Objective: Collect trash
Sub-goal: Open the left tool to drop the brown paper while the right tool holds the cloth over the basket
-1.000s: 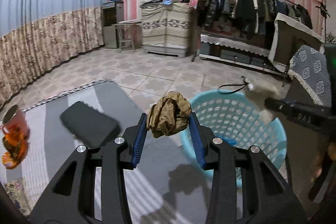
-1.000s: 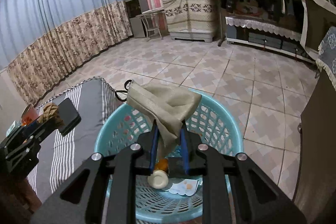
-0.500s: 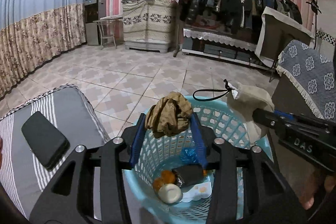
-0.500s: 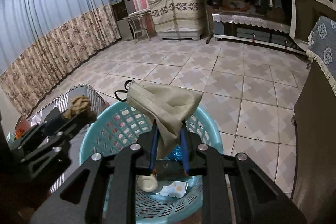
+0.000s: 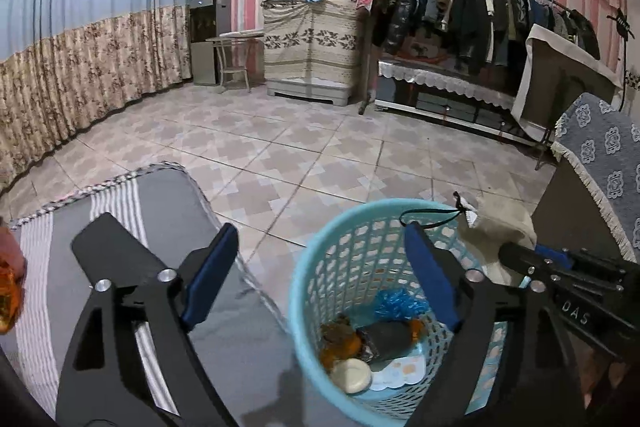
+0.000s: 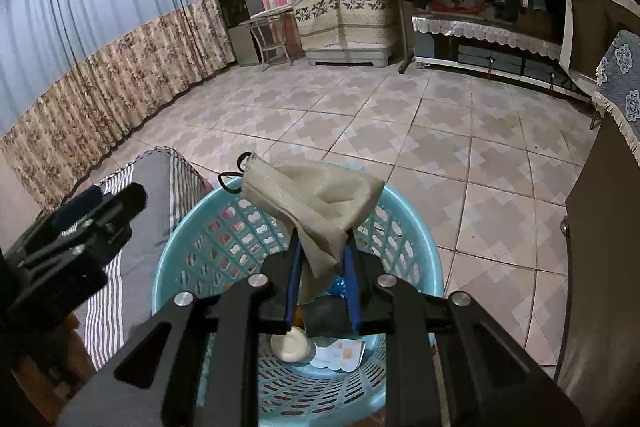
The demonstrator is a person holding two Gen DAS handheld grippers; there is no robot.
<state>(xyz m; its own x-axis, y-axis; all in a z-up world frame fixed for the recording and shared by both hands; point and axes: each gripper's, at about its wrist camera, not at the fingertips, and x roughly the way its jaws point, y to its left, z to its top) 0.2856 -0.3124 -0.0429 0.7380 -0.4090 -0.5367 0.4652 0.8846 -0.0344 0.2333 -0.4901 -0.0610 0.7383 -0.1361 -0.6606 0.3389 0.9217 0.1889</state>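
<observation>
A light blue plastic basket point(image 5: 320, 267) point(image 6: 192, 243) stands on the floor beside a low table. Several pieces of trash lie in it, among them a brown crumpled wad point(image 5: 338, 333), a dark wrapper point(image 5: 386, 341) and a white round lid point(image 5: 351, 375). My left gripper point(image 5: 320, 279) is wide open and empty above the basket's near rim. My right gripper point(image 6: 322, 259) is shut on a beige cloth pouch point(image 6: 316, 199) with a black cord and holds it over the basket. The pouch also shows in the left wrist view point(image 5: 496, 227).
The low table has a grey striped cover point(image 5: 120, 195) with a black phone point(image 5: 108, 247) and an orange can point(image 5: 10, 283) at its left edge. Tiled floor stretches beyond. A clothes rack point(image 5: 480, 7) and cabinets line the far wall. A chair with a blue cover point(image 5: 608, 155) stands right.
My left gripper has opened over the basket and the brown crumpled wad has dropped into it. My right gripper keeps hold of the pouch above the basket.
</observation>
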